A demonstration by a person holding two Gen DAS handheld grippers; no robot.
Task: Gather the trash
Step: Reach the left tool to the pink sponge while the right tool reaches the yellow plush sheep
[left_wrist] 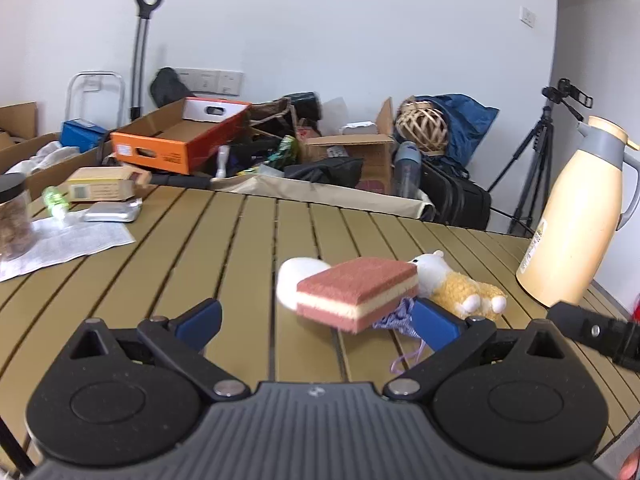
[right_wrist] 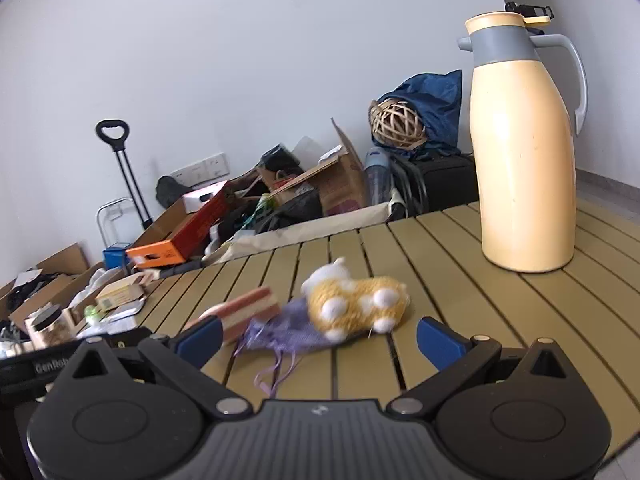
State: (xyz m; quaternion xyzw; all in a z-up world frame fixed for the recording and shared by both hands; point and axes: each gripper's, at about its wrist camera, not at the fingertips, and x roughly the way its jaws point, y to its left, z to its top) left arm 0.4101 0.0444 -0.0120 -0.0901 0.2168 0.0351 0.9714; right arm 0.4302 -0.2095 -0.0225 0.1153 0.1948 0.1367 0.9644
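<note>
Left gripper (left_wrist: 316, 322) sits low over the slatted table (left_wrist: 160, 272), level, pointing forward, blue fingers (left_wrist: 202, 320) spread wide apart, nothing between them. Pink-and-cream sponge (left_wrist: 358, 294) lies just ahead, toward the right finger. Around the sponge: white round thing (left_wrist: 294, 280) touching behind-left, purple drawstring pouch (left_wrist: 400, 316) tucked under its right end, yellow plush toy (left_wrist: 460, 288) just right. Right gripper (right_wrist: 318, 340) is rolled to one side, jaws also wide, empty, plush toy just ahead. Cream thermos jug (right_wrist: 524, 152) stands well right of the sponge.
</note>
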